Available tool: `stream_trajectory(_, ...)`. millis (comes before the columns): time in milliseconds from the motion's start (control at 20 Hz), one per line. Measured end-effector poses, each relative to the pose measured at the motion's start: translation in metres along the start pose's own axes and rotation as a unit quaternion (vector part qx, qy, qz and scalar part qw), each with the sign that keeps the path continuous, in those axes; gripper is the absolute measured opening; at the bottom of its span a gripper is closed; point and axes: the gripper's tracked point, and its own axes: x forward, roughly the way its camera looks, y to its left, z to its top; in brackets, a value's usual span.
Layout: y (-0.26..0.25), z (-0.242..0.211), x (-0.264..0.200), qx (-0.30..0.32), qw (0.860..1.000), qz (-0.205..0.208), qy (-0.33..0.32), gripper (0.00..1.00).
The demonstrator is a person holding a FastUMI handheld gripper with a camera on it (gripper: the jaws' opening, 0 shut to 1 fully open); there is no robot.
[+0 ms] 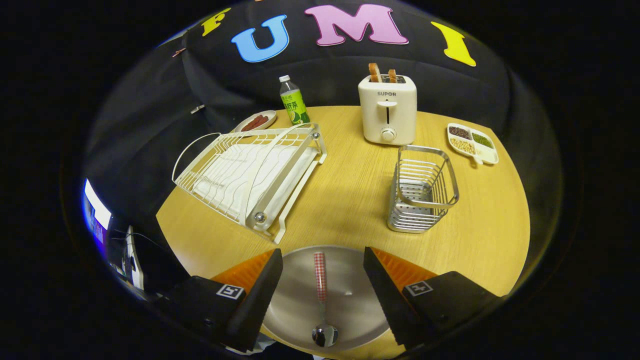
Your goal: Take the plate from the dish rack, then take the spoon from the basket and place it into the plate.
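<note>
A round metal plate [300,300] lies on the wooden table right under my fingers. A spoon [321,300] with a red-and-white checked handle rests in it, bowl toward me, handle pointing away. My gripper [322,270] hovers above the plate, open, with the spoon lying in the gap between the fingers and touched by neither. Beyond the left finger stands the white wire dish rack [250,172], with nothing in its slots. The metal wire basket [422,190] stands beyond the right finger.
At the back of the table are a white toaster [387,110] with toast in it, a green-labelled bottle [294,102], a small dish of sausages [256,121] and a divided tray of beans [472,142]. The table's curved edge runs close on the right.
</note>
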Motion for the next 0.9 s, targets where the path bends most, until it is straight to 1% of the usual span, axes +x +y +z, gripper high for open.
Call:
stream_trajectory(200, 0.002, 0.042, -0.034, 0.011, 0.997, -0.042, -0.065, 0.98)
stream_trajectory(300, 0.001, 0.068, -0.057, 0.014, 0.991, -0.077, -0.106, 0.99)
stream_trajectory(450, 0.012, 0.109, -0.1, 0.033, 0.978, -0.109, -0.172, 0.99)
stream_trajectory(600, 0.035, 0.144, -0.148, 0.055, 0.963, -0.119, -0.237, 0.98)
stream_trajectory(750, 0.049, 0.167, -0.182, 0.045, 0.949, -0.134, -0.28, 0.98)
stream_trajectory(900, 0.059, 0.185, -0.216, 0.041, 0.933, -0.16, -0.318, 0.99)
